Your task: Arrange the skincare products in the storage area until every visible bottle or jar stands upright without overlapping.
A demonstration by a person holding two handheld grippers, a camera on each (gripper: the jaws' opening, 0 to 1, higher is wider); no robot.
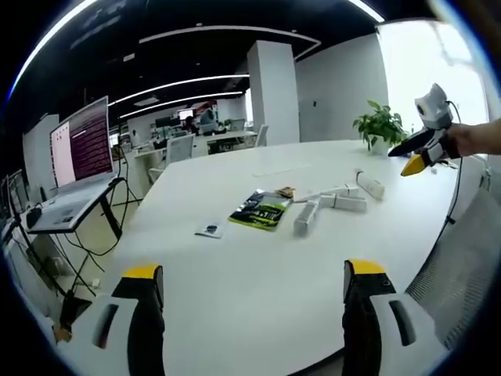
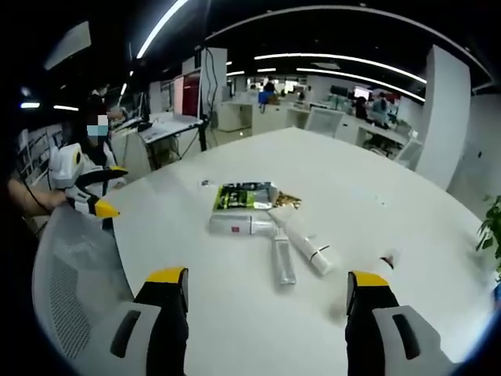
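Left gripper view, left to right: laptop (image 1: 78, 157) on a side stand, off the white worktop (image 1: 235, 298); small dark sachet (image 1: 210, 229) lying flat; green-black pouch (image 1: 261, 210) flat near centre; then the white skincare tubes (image 1: 329, 205), all on their sides, some touching or crossing each other, so nothing stands upright yet and the task looks barely started. Potted plant (image 1: 380, 125) at far edge. Left gripper (image 1: 254, 301) hangs low at the near edge, fingers (image 1: 141, 294) spread wide, nothing between them, well short of the products, likely lining up an approach. Right gripper (image 1: 419, 160) enters on the right, held up above the worktop by a hand. Right gripper view: its fingers (image 2: 166, 294) also released and empty; a white mesh chair (image 2: 70, 266) sits just beside the worktop; tubes (image 2: 282, 235) lie in a loose fan beside the pouch (image 2: 244, 196), one small tube (image 2: 387, 261) apart to the right.
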